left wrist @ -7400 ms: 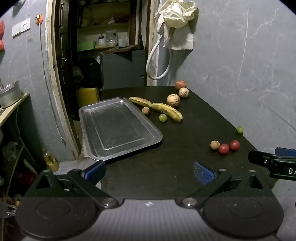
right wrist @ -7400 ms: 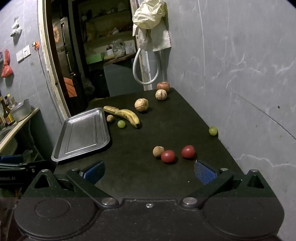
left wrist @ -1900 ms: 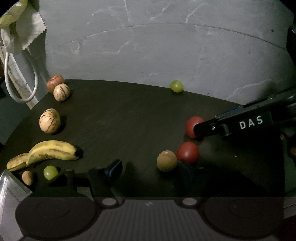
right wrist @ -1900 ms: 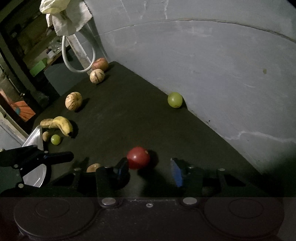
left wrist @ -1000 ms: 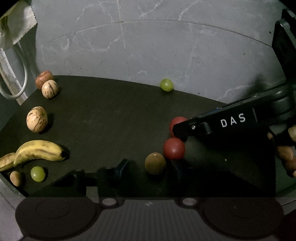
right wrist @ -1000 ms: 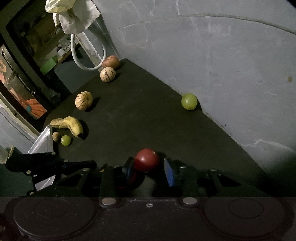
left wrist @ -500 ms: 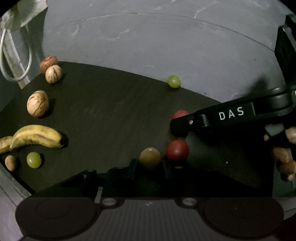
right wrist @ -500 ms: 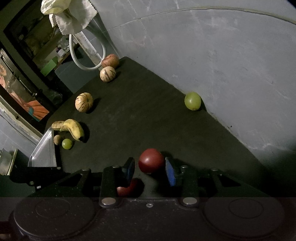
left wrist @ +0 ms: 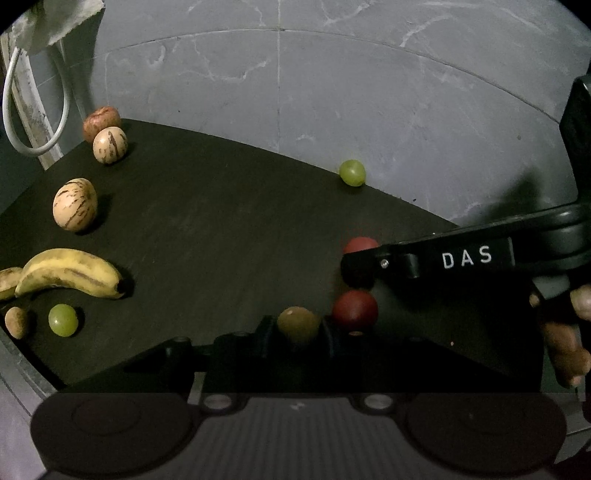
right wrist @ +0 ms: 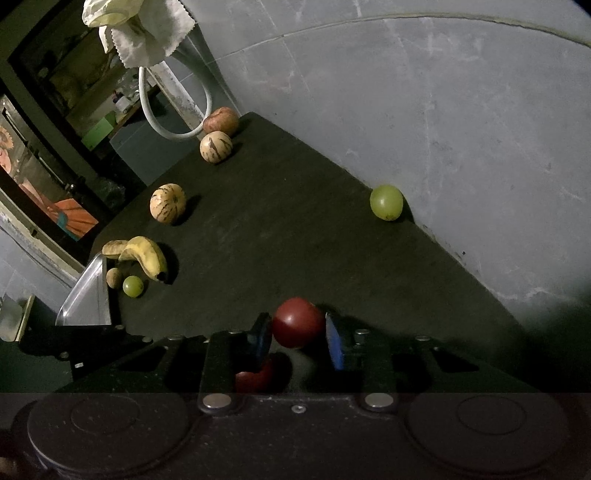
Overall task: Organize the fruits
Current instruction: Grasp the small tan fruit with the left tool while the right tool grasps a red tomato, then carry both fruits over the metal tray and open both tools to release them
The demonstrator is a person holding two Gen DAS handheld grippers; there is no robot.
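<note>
Our left gripper [left wrist: 298, 328] pinches a small brown fruit [left wrist: 298, 325] near the table's [left wrist: 221, 229] front edge, while our right gripper [right wrist: 297, 334] pinches a red tomato [right wrist: 298, 322]. A second tomato [left wrist: 355, 309] sits just right of the brown fruit.

It looked like a dim back room of a modest home, likely beside a kitchen or pantry. A dark counter [right wrist: 295, 229] ran against a grey cement wall [right wrist: 461, 110] marked with hairline cracks, and fruit lay scattered across it. At the counter's far corner a white hose loop [right wrist: 173, 122] hung beside a doorframe with a pale cloth [right wrist: 144, 29] draped above it. Through the doorway [right wrist: 74, 92] stood shelves holding small containers, too dark to identify. A metal tray [right wrist: 88, 299] sat at the counter's left edge.
</note>
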